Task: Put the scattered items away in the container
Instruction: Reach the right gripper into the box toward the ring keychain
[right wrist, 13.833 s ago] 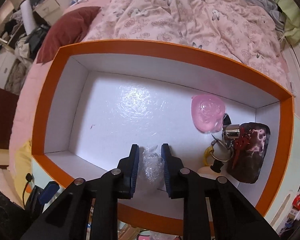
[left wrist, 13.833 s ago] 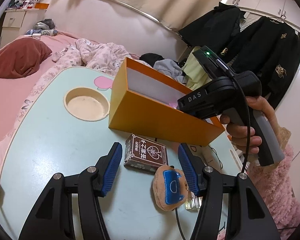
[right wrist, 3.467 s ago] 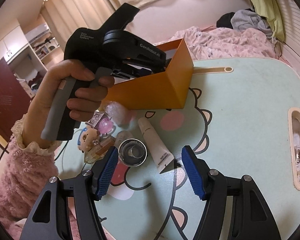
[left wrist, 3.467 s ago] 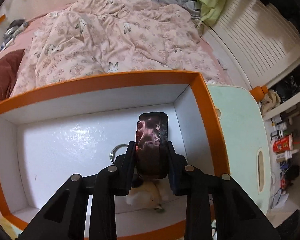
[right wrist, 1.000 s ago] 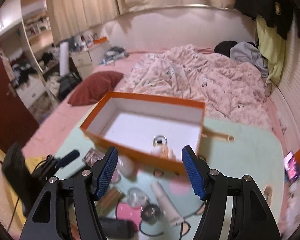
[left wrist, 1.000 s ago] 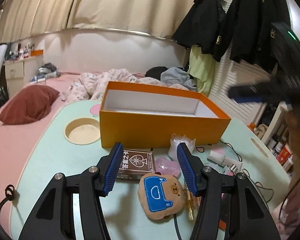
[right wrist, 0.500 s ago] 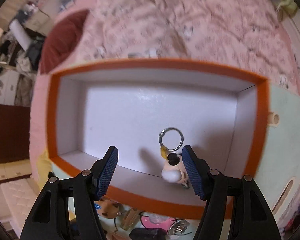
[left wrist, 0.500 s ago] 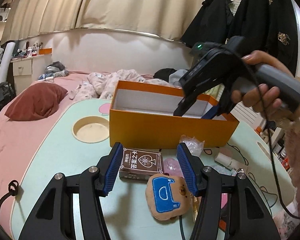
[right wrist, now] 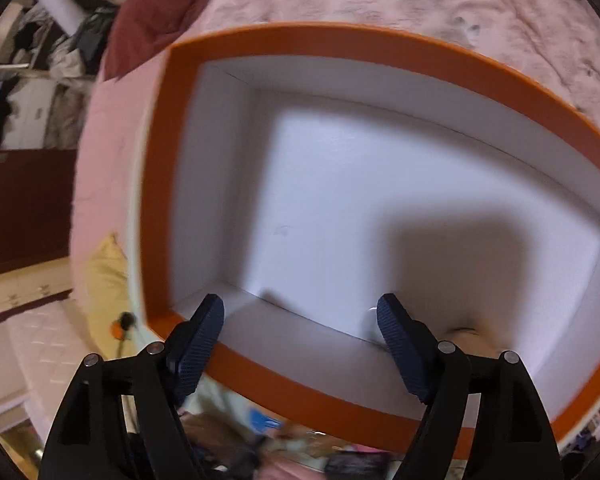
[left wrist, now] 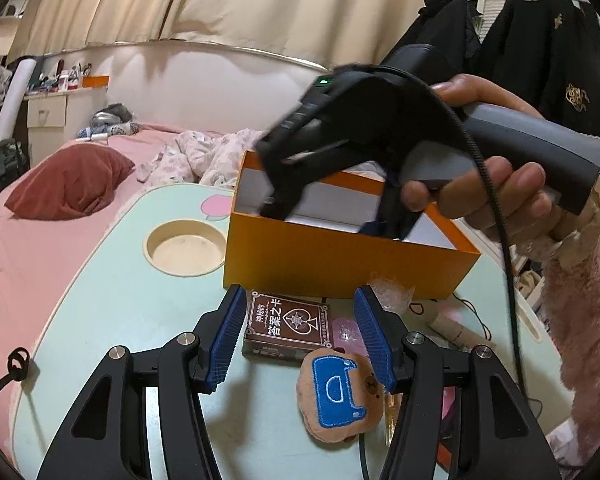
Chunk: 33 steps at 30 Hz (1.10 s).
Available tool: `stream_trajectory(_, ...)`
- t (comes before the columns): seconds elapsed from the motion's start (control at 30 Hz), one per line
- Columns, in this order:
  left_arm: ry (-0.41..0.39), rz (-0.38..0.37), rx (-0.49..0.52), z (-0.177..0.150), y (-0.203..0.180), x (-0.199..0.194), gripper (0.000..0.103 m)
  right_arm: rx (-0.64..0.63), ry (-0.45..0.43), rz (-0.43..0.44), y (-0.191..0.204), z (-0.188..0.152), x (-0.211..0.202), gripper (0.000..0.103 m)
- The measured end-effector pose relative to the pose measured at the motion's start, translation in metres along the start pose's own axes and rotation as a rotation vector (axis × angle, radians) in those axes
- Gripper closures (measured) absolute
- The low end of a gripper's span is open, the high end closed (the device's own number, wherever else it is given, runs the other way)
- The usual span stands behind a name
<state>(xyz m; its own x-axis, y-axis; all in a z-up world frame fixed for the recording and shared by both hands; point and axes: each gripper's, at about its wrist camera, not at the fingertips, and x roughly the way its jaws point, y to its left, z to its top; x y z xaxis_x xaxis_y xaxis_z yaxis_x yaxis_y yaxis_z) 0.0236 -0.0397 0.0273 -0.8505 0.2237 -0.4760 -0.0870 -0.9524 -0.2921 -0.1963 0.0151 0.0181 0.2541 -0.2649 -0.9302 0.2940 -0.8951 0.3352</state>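
Note:
An orange box (left wrist: 340,264) with a white inside (right wrist: 380,200) stands on the pale green table (left wrist: 112,300). A person's hand holds my right gripper (left wrist: 332,220) tilted down into the box. Its jaws (right wrist: 300,312) are opening, with nothing between them. A small pale toy (right wrist: 466,332) peeks out behind its right finger. My left gripper (left wrist: 302,332) hovers open in front of the box. A brown card box (left wrist: 288,322) lies on the table just beyond its blue pads (left wrist: 228,336). A tan plush with a blue patch (left wrist: 340,392) lies near the right finger.
Crumpled clear plastic (left wrist: 392,292), a pink item (left wrist: 348,330) and a pale tube (left wrist: 448,326) lie right of the card box. A round cup recess (left wrist: 184,248) is sunk in the table, left of the orange box. A pink bed with a red pillow (left wrist: 64,184) lies behind.
The right gripper has swung down from above the box into its left part, and its jaws stand wider. The ringed toy has slipped behind its right finger. The left gripper has barely moved.

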Motion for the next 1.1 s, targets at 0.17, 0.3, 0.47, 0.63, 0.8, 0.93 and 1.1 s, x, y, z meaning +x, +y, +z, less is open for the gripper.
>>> stream_trajectory(0.17,0.006,-0.009,-0.023,0.001,0.004,0.0,0.046,-0.016,-0.063,-0.091,0.014,0.002,-0.005,0.032)
stream_trajectory(0.3,0.008,-0.016,-0.033,0.001,0.004,0.0,0.046,-0.071,-0.084,-0.217,0.016,-0.001,-0.009,0.074)
stream_trajectory(0.47,0.02,-0.016,-0.034,0.002,0.005,0.0,0.046,-0.101,-0.104,-0.223,0.008,-0.003,-0.016,0.084)
stream_trajectory(0.63,0.019,-0.016,-0.034,0.002,0.005,0.0,0.046,-0.088,-0.101,-0.213,0.001,-0.006,-0.018,0.099)
stream_trajectory(0.8,0.022,-0.023,-0.037,0.002,0.006,0.0,0.046,-0.066,-0.091,-0.219,-0.011,-0.012,-0.015,0.098)
stream_trajectory(0.93,0.026,-0.024,-0.039,0.001,0.007,0.001,0.046,-0.025,-0.02,-0.126,-0.02,-0.013,-0.022,0.061)
stream_trajectory(1.1,0.025,-0.024,-0.039,0.001,0.006,0.001,0.046,-0.04,-0.012,-0.226,-0.019,-0.018,-0.035,0.041)
